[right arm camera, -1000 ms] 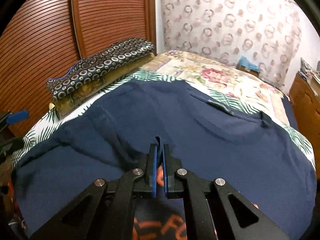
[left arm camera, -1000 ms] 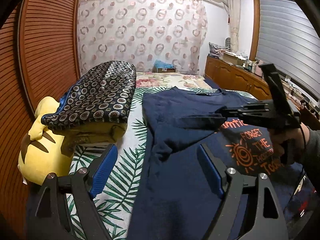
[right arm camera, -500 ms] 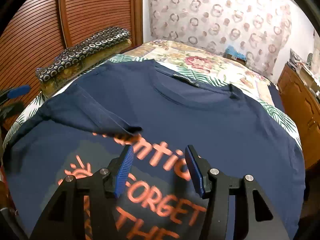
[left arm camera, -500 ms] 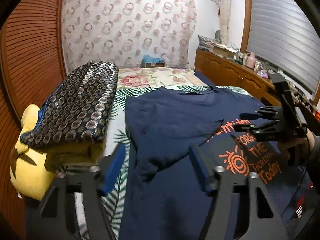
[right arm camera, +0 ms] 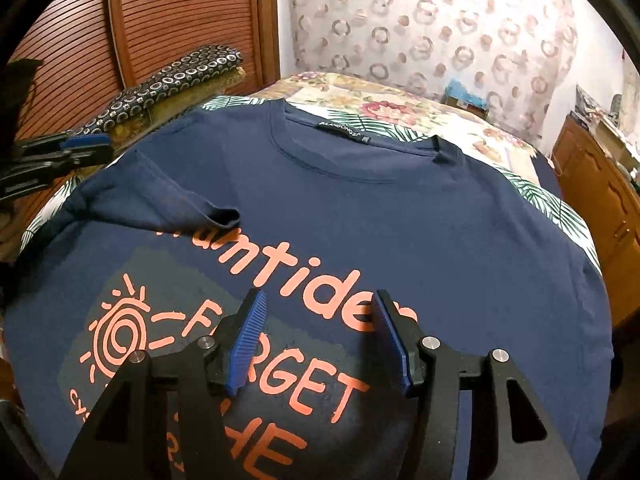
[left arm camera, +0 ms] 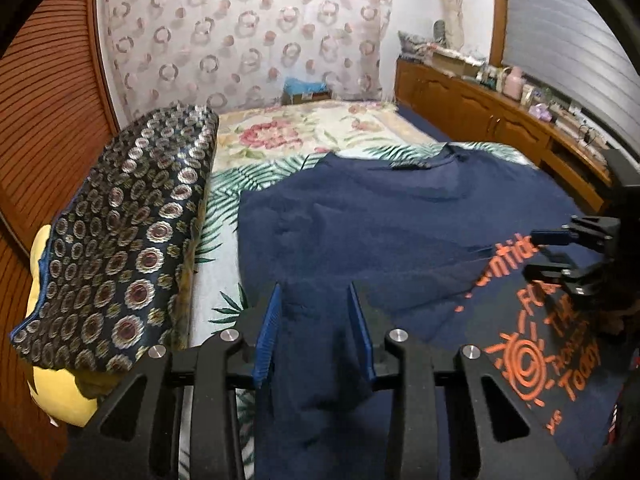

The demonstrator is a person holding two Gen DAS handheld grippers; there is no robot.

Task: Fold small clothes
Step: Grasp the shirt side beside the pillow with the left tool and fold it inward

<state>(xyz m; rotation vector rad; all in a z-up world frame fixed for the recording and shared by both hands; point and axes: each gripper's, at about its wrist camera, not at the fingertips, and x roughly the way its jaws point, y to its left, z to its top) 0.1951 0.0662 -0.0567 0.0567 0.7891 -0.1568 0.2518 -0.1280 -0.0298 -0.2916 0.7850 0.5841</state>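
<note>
We find the shirt [right arm camera: 400, 220] spread on the bed [left arm camera: 320, 132], near hem cut off. Left gripper [left arm camera: 316, 332] has just been narrowing around its edge; contact unclear. Right gripper [right arm camera: 320, 340] stands half-wide, empty.

Prob. home bedroom: bed [left arm camera: 320, 128], curtain [left arm camera: 248, 32], wood dresser [left arm camera: 480, 116].

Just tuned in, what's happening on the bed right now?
A person with tongs in each hand is folding a navy T-shirt spread print-up on the bed. One sleeve is already folded in over the chest. The right tongs have just let go and hover open above the print. The left tongs have been closing around the shirt's side edge, not yet clamped.
</note>
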